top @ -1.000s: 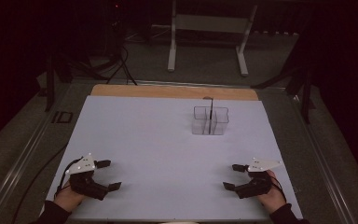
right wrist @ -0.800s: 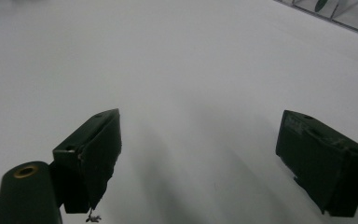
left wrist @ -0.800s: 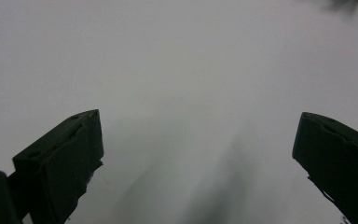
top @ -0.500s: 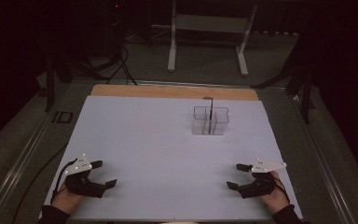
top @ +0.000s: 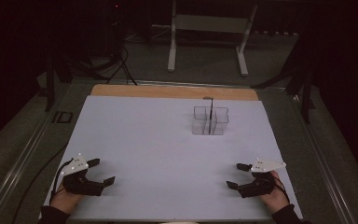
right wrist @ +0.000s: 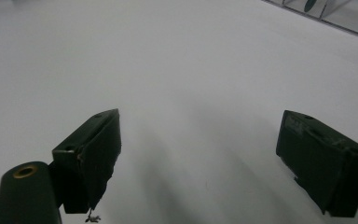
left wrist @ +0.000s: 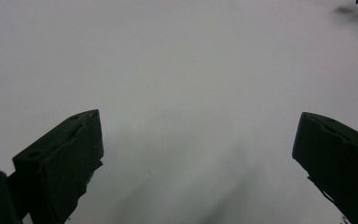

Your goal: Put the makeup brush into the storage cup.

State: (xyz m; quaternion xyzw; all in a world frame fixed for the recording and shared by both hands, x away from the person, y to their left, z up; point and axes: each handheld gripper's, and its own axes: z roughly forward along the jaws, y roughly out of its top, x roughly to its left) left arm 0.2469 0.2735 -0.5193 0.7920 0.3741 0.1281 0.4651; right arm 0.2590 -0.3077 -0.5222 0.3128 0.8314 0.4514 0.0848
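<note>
Plainly, the clear box point(top: 209, 121) is the thing nearest to both tools: a small see-through container with inner dividers, standing upright on the white tabletop point(top: 158, 140) toward its far edge, right of the middle. A thin dark rod point(top: 210, 114) stands upright in it, rising above the rim. By its look the box is thin rigid plastic, so it should be light, stiff and smooth-walled, likely to slide or tip if nudged from one side, and it might crack under a hard squeeze. A sensible hold would be across one outer wall or over a divider from above, closing gently; the rod could topple if the box tilts. A corner of the box point(right wrist: 335, 10) also shows at the top edge of the right gripper view. The left tool point(top: 101, 171) rests near the tabletop's near left corner, jaws spread and empty. The right tool point(top: 238, 176) lies near the near right corner, likewise spread with nothing between its jaws, well apart from the box.
</note>
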